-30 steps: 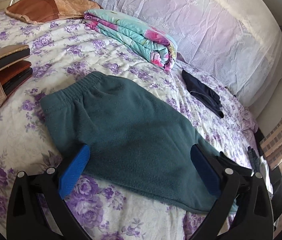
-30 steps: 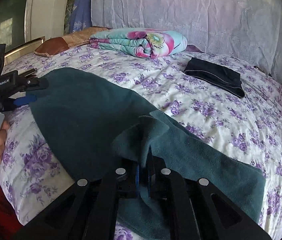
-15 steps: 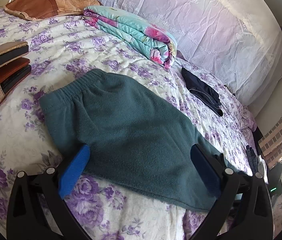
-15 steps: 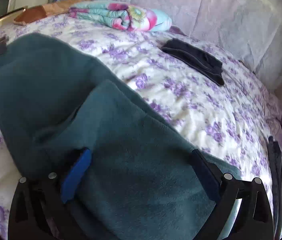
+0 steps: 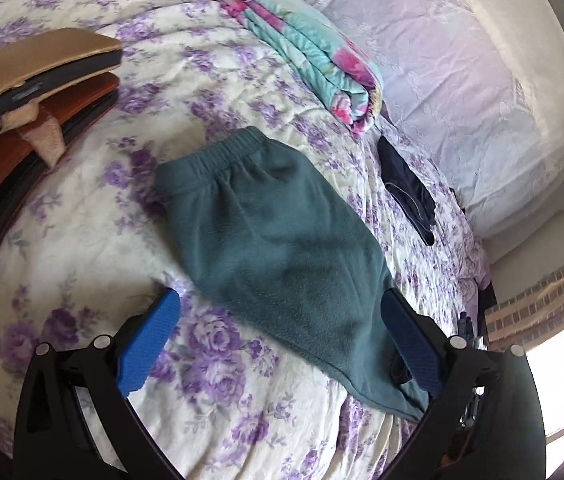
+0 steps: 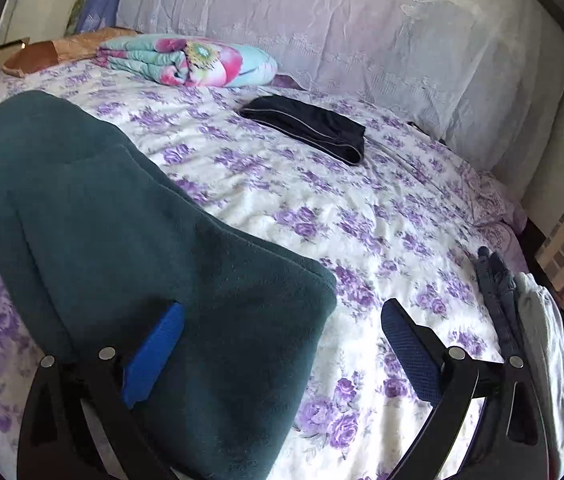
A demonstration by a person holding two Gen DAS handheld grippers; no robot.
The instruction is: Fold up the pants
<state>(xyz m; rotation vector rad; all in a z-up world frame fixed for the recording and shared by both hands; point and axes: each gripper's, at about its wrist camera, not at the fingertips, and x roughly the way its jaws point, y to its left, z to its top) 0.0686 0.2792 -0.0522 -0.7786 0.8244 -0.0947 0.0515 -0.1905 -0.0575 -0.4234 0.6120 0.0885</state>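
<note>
- While both grippers' jaws stand spread and hold nothing, the teal pants (image 5: pixel 278 248) lie folded on the bed (image 5: pixel 82 240).
- Left gripper (image 5: pixel 282 344) and right gripper (image 6: pixel 282 348) hover over them.

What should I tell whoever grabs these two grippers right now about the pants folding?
Left gripper: open, empty, above the near edge of the teal fleece pants.
Right gripper: open, empty, over the pants' folded leg end.
The pants lie on the purple-flowered bedspread, waistband away from the left gripper, leg end folded up over the body.
Done: one lengthwise fold and that fold-over, by the look of it.
Left: probably one more fold, then set them aside, perhaps near the folded dark navy garment.
</note>
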